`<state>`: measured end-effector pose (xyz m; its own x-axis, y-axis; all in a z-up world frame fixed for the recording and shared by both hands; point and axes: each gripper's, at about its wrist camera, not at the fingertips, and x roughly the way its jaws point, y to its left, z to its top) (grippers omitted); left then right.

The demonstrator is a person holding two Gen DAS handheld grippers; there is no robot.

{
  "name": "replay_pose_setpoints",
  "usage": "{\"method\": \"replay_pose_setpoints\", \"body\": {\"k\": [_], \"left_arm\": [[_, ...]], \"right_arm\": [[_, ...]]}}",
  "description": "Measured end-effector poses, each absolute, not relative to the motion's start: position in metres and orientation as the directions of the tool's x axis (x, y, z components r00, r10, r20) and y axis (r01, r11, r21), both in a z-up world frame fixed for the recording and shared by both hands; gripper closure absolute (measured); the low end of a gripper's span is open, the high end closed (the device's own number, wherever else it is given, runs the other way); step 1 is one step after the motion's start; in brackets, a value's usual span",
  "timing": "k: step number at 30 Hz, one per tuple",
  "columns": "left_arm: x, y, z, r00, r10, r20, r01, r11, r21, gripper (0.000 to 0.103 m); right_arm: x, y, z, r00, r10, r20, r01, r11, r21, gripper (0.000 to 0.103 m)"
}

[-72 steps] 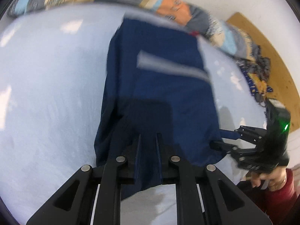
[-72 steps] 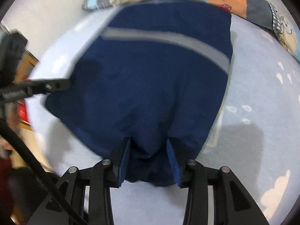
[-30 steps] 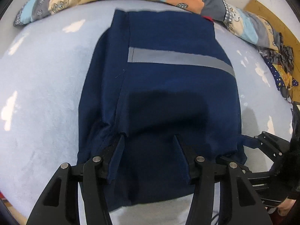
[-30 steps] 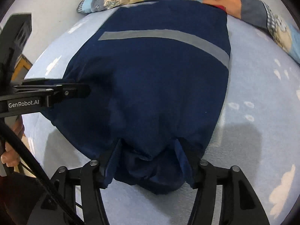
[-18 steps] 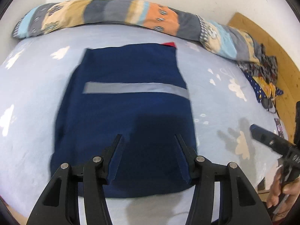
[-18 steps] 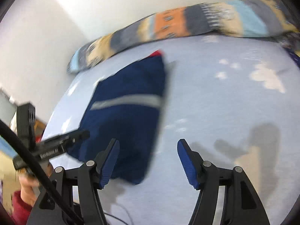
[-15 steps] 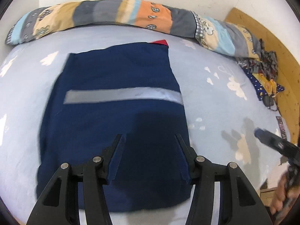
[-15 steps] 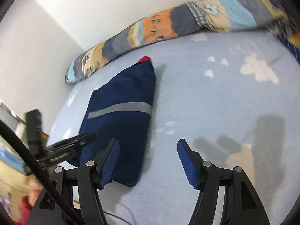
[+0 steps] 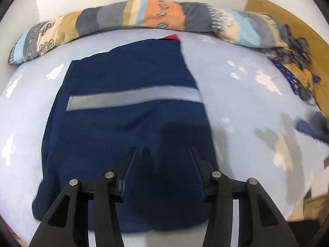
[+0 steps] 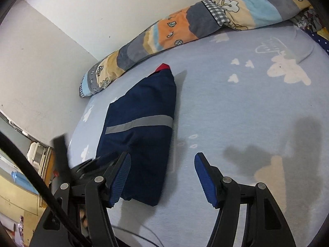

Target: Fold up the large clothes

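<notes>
A navy garment (image 9: 131,111) with a grey stripe (image 9: 133,98) lies folded flat on the pale blue bed sheet (image 9: 246,82); a red tag (image 9: 171,37) pokes out at its far corner. My left gripper (image 9: 162,151) hovers over the garment's near edge, its jaws closing with nothing pinched between them. In the right wrist view the garment (image 10: 144,127) sits left of centre. My right gripper (image 10: 162,154) stands open above the sheet (image 10: 246,103) at the garment's right edge, holding nothing. Each gripper appears only as a dark blur at the edge of the other's view.
A long patchwork bolster (image 9: 154,18) runs along the far wall. Crumpled patterned clothes (image 9: 296,65) lie at the bed's right end against a wooden board (image 9: 277,14). A black cable (image 10: 30,175) crosses the lower left of the right wrist view, with furniture past the bed's edge.
Both grippers have let go of the garment's near edge and drawn back and up. The right one swung off to the right over the sheet. The garment now rests flat.
</notes>
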<state>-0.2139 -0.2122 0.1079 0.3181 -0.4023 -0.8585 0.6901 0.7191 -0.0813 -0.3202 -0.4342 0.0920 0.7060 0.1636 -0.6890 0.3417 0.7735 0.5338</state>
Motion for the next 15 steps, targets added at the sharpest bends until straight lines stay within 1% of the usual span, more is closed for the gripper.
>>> {"method": "replay_pose_setpoints", "body": {"k": [2,5,8,10,13,15], "left_arm": [[-0.227,-0.205,0.100,0.340,-0.389,-0.856,0.685,0.726,-0.057,0.054],[-0.235,-0.204,0.072,0.347,-0.342,-0.873,0.703,0.711,0.001,0.052],[-0.231,-0.204,0.057,0.350,-0.344,-0.871,0.713,0.702,0.009,0.052],[-0.232,-0.203,0.059,0.347,-0.352,-0.869,0.708,0.706,-0.004,0.052],[-0.243,-0.189,0.071,0.390,-0.395,-0.832,0.694,0.720,-0.017,0.053],[-0.254,-0.180,0.081,0.458,-0.388,-0.800,0.678,0.735,0.032,0.053]], "right_arm": [[-0.317,-0.430,0.090,0.700,0.167,-0.694,0.338,0.779,0.528,0.034],[-0.311,-0.421,0.084,0.689,0.184,-0.701,0.325,0.786,0.526,0.034],[-0.303,-0.408,0.075,0.664,0.192,-0.723,0.313,0.807,0.501,0.034],[-0.299,-0.398,0.067,0.640,0.202,-0.741,0.300,0.822,0.483,0.034],[-0.295,-0.381,0.057,0.609,0.225,-0.760,0.270,0.843,0.465,0.034],[-0.292,-0.366,0.056,0.595,0.223,-0.772,0.237,0.869,0.434,0.034]]}}
